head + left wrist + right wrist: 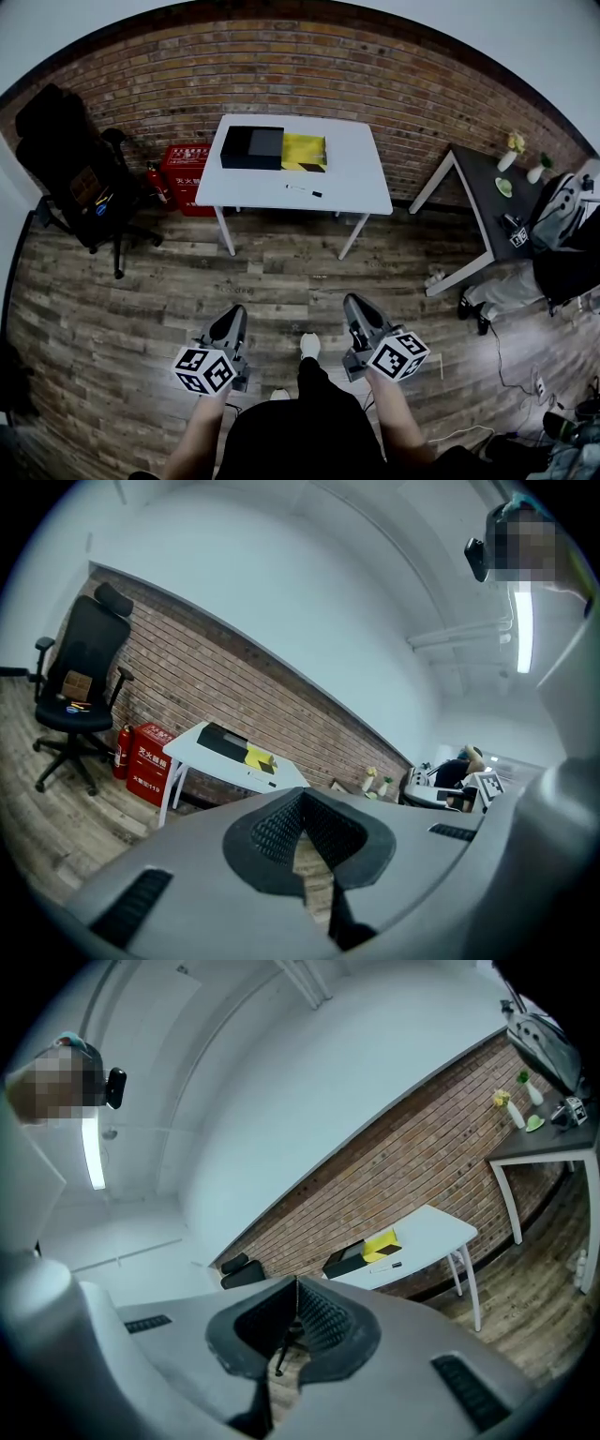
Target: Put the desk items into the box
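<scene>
Wooden floor [122, 309] was under the person, who stood well apart from the work place with one white shoe [309, 346] put forward. Nearest to me were the two tools: the left gripper [232, 317] had its jaws clenched together with nothing between them, and the right gripper [357, 306] was the same, closed tight and empty; each gripper's own view showed the ribbed pads meeting at the tips. Both pointed toward the white table [361, 173] by the brick wall [394, 75]. On this table, at its back left part, stood the box [251, 147], one black piece with a yellow part [305, 150] touching its right side; whether this was a lid beside an open tray I could not tell from so far. In front of it lay two loose desk items, a thin pen [297, 188] and a small dark piece [317, 194] just beside it. So I judged the task had not begun: the step in hand was the approach. The next move called for coming close to the table, opening one gripper and lowering it over the pen. Around the table I counted one black chair [70, 169], one red cabinet [183, 178] and one dark desk [483, 183].
</scene>
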